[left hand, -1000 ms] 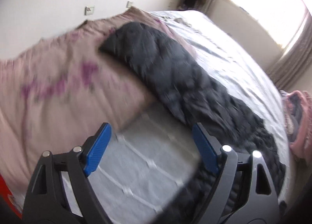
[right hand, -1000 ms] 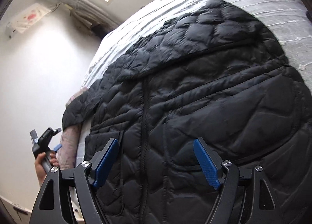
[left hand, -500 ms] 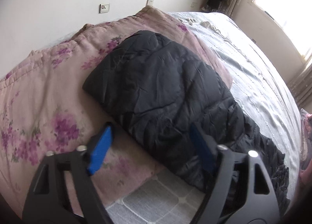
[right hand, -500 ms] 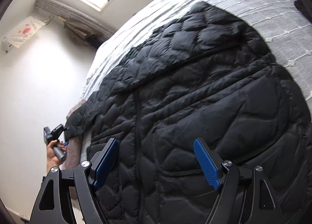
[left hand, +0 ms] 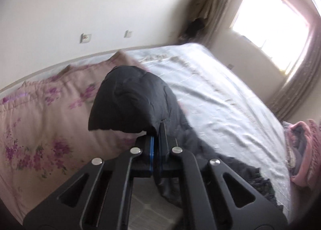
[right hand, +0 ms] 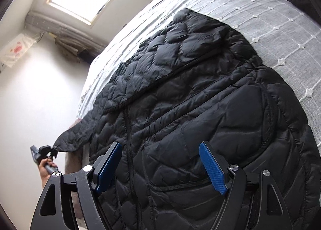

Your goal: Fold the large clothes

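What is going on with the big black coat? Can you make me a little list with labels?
garment: black quilted jacket, spread on the bed, zip side up
bed cover: grey-white bedspread
left gripper: fingers shut on the jacket's sleeve end, lifting it over the pink floral quilt
right gripper: fingers open, above the jacket's lower front, holding nothing
also there: bright window, folded pink clothes at the bed's edge
fold stage: one sleeve gripped, body lying flat
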Available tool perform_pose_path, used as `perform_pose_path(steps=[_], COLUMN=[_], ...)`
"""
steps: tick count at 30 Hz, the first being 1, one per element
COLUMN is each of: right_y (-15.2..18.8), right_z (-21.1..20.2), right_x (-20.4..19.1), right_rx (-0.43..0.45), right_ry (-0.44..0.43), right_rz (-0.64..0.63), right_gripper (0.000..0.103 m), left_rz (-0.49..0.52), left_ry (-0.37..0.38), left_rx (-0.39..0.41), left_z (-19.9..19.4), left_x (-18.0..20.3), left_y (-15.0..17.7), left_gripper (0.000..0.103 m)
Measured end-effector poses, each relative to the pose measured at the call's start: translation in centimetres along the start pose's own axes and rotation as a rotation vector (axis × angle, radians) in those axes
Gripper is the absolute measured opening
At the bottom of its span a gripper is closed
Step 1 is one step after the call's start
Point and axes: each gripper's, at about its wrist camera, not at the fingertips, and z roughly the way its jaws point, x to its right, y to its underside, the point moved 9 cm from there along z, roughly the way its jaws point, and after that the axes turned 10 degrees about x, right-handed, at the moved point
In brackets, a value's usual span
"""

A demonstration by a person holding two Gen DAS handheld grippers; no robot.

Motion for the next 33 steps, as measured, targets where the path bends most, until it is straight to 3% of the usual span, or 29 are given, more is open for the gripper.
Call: perform_pose_path(steps=[4,8,13,17,23,25,29,33], right_y=[-0.8,-1.5,-2.4,-3.0,-3.5,-3.5,-3.5,-3.5], right_z=[-0.6,-1.3,-2.4,-2.8,-3.3,-3.5,-3.3,-3.4], right_x=[1.0,1.5,2.5,3.5,4.5,4.5,4.4,4.7], right_rx=[0.017,0.029,0.052,0.062,0.067,0.063,0.063,0.06], right_ry=[-0.001,-0.019,-0.022,-0.023,-0.014,-0.015,-0.005,-0.004], right_rz=[0.054,0.088,0.126,0.154,0.179,0.175,0.166,0.168], right_gripper=[0.081,0.081,0.081,0.081,0.081,0.081,0.081,0.081], left_rz=[0.076,0.155,0.27,0.34,0.425,0.463,0.538,0.589], left_ry=[0.113,0.257,0.416,0.485,0.525,0.543,0.598,0.628], left_rx=[0.051,0.079,0.06,-0.001,-0.131,-0.167,-0.229,-0.276], left_z=[-4.1,-8.4,-12.3,-13.0,-11.7,-11.9,-12.5,-13.7], left_x=[6.6,14.6,23.9,28.9,32.4,33.2,34.8,34.7], left_y=[-0.5,1.3,7.3,13.8,22.8,25.2,29.8,32.2], left_gripper=[0.004,0.004,0.004,0.004,0.007,0.014,0.04,0.043])
